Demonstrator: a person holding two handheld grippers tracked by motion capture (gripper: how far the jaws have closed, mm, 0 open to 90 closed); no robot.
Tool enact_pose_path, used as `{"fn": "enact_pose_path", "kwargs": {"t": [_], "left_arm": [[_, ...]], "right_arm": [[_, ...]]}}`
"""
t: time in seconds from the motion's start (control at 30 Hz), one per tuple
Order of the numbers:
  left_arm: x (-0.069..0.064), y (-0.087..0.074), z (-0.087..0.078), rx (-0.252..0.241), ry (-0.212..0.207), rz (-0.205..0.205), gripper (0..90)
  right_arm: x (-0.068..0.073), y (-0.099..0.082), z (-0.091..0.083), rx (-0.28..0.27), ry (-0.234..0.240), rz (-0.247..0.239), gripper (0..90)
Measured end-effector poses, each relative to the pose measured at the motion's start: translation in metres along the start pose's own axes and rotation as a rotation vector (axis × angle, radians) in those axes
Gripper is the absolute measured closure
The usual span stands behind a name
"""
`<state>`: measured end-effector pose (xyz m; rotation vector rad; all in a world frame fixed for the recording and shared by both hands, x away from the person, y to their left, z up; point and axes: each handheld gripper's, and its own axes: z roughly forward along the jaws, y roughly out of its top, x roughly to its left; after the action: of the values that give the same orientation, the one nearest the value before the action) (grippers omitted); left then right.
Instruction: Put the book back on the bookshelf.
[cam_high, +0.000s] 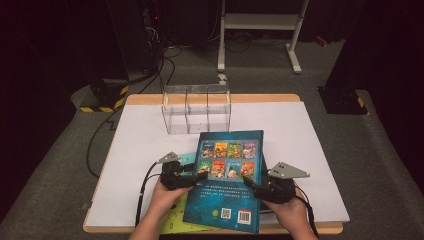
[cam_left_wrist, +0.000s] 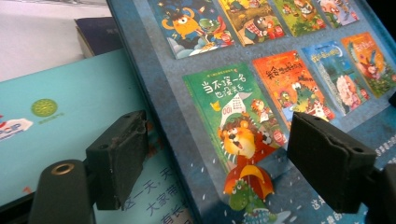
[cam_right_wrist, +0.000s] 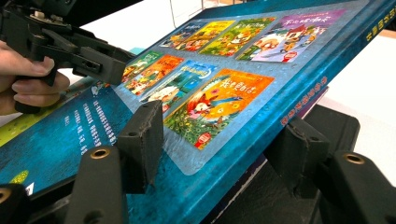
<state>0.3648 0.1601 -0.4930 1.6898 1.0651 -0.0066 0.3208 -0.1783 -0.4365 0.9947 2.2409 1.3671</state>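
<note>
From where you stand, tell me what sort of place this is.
Probably a lab or studio set up for recording, not a home: a table under a white sheet stands on grey carpet in a dark room, cables trail over the floor, and a white equipment stand is behind.

A clear three-compartment organizer (cam_high: 196, 111) stands on the white table (cam_high: 310, 150).

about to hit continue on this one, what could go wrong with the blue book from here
The blue book is clamped at one edge by the right gripper and looks tilted; it could swing or slip out. The left gripper stands open over the book's other edge, giving no support. Lifting might also drag the light teal book lying partly under it.
</note>
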Motion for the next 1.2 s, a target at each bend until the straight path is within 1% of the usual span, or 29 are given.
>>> {"fn": "enact_pose_path", "kwargs": {"t": [0.03,0.07,0.2,0.27,0.33,0.4,0.43,0.47,0.53,0.63,0.7,0.77,0.87,0.97,1.0,1.07,1.1,1.2], "left_arm": [[0.0,0.0,0.0,0.0,0.0,0.0,21.3],[0.001,0.001,0.001,0.003,-0.017,-0.003,21.4],[0.0,0.005,-0.002,0.004,-0.025,0.007,23.6],[0.001,0.011,-0.007,-0.013,-0.032,0.008,25.3],[0.002,0.016,-0.011,-0.035,-0.015,0.015,28.2],[0.001,0.023,-0.014,-0.048,0.012,0.035,30.1],[0.001,0.023,-0.014,-0.048,0.012,0.035,30.4],[-0.002,0.03,-0.018,-0.069,0.047,0.07,30.8],[-0.003,0.036,-0.021,-0.105,0.068,0.084,33.2],[-0.002,0.042,-0.025,-0.138,0.08,0.096,35.3],[-0.002,0.045,-0.028,-0.165,0.082,0.105,36.4],[-0.002,0.047,-0.03,-0.181,0.085,0.112,38.3],[-0.003,0.048,-0.035,-0.197,0.096,0.131,39.0],[-0.004,0.049,-0.04,-0.211,0.104,0.148,40.4],[-0.004,0.049,-0.04,-0.211,0.104,0.148,41.0],[-0.006,0.049,-0.045,-0.231,0.113,0.162,41.5],[-0.009,0.048,-0.049,-0.25,0.122,0.174,42.3],[-0.012,0.048,-0.055,-0.283,0.132,0.191,44.0]], "right_arm": [[0.0,0.0,0.0,0.0,0.0,0.0,38.5],[0.001,0.001,-0.001,-0.006,-0.002,-0.01,38.4],[0.001,0.003,-0.001,-0.014,0.003,-0.009,38.4],[0.001,0.005,-0.001,-0.02,0.011,-0.011,38.3],[-0.001,0.01,0.001,-0.026,0.015,-0.01,38.2],[-0.002,0.016,0.005,-0.019,0.006,-0.015,38.1],[-0.002,0.016,0.005,-0.019,0.006,-0.015,38.1],[-0.002,0.024,0.008,-0.012,-0.009,-0.021,38.1],[-0.003,0.03,0.011,-0.006,-0.022,-0.022,38.1],[-0.003,0.039,0.014,-0.033,-0.041,-0.027,39.7],[-0.004,0.045,0.015,-0.047,-0.049,-0.016,41.2],[-0.005,0.05,0.016,-0.067,-0.051,-0.002,43.4],[-0.005,0.055,0.018,-0.079,-0.054,0.011,44.6],[-0.003,0.06,0.019,-0.091,-0.061,0.012,45.8],[-0.003,0.06,0.019,-0.091,-0.061,0.012,45.8],[-0.001,0.063,0.018,-0.106,-0.064,0.01,47.0],[0.002,0.066,0.017,-0.118,-0.072,0.004,47.7],[0.006,0.071,0.015,-0.137,-0.08,-0.009,48.7]]}}
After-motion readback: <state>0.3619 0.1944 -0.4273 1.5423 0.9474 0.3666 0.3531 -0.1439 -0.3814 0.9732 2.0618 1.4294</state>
